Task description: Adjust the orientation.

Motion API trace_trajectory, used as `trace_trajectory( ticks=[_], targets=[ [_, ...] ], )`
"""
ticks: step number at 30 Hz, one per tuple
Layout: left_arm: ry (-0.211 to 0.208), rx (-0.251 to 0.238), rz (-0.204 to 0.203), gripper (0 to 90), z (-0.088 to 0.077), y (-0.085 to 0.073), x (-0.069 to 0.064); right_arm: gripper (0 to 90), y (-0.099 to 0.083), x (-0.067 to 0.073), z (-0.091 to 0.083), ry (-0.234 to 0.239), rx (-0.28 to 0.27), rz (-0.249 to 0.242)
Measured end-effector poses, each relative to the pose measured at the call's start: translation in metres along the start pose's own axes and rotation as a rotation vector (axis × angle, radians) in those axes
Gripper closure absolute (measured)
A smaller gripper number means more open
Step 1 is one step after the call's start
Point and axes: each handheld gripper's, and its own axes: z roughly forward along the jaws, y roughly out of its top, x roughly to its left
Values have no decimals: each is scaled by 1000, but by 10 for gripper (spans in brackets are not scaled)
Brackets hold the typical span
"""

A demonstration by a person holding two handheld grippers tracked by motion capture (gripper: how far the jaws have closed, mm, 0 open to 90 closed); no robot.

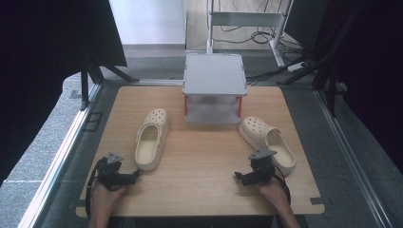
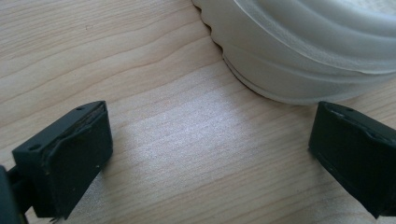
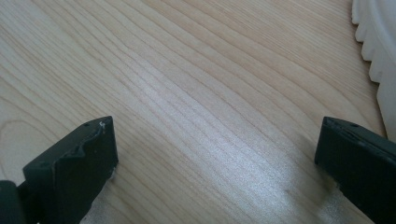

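Observation:
Two cream clogs lie on the wooden table [image 1: 204, 156]. The left clog [image 1: 152, 138] points away from me; the right clog [image 1: 267, 142] lies angled, toe toward the back left. My left gripper [image 1: 137, 175] rests at the front left, jaws wide apart, just short of the left clog's heel [image 2: 299, 46]. My right gripper [image 1: 237, 176] rests at the front right, open, its jaws pointing left over bare wood, with the right clog's ridged sole edge [image 3: 380, 51] beside it. Nothing sits between either pair of jaws.
A grey two-level rack with red posts [image 1: 215, 88] stands at the back middle of the table. Black frames and curtains flank both sides. Cables and a metal stand [image 1: 247, 23] lie on the floor beyond.

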Motion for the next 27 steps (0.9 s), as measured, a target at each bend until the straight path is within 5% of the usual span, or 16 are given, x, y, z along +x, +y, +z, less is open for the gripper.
trace_trajectory(
  ticks=[27],
  targets=[
    [-2, -1, 0, 0, 0, 0, 0, 0, 0, 1, 0, -9, -1, 10]
  ],
)
